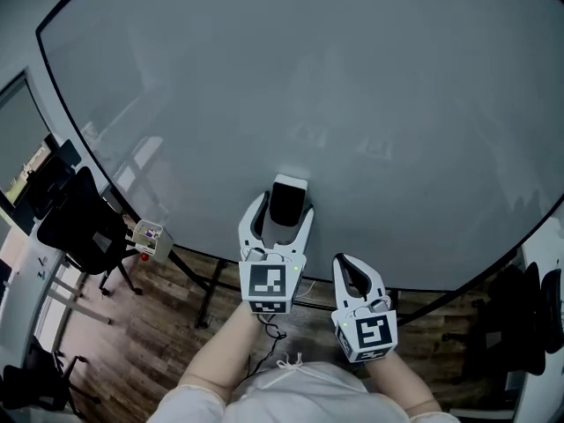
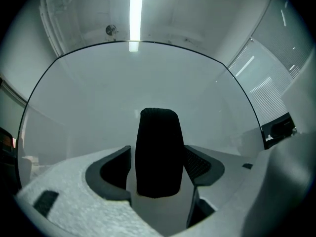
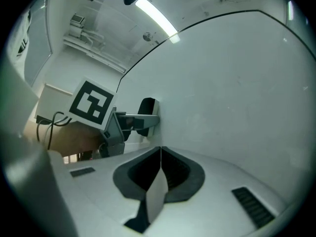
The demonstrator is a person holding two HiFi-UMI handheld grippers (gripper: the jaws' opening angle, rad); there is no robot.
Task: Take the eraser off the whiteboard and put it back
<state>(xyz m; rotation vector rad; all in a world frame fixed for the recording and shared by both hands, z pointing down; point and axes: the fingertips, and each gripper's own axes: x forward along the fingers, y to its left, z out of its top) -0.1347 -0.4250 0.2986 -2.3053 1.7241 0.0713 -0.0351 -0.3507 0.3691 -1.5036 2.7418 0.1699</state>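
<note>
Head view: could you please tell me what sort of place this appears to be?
Probably an office or meeting room: a large glossy white whiteboard, a black wheeled office chair on brown wood-plank flooring, and a long ceiling strip light.

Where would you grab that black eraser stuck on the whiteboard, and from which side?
Probably by its two long side edges, coming straight at the whiteboard. The eraser stands upright and narrow, its back flat on the board, so only the sides offer a pinch. The open fingers of the left gripper flank it there.
</note>
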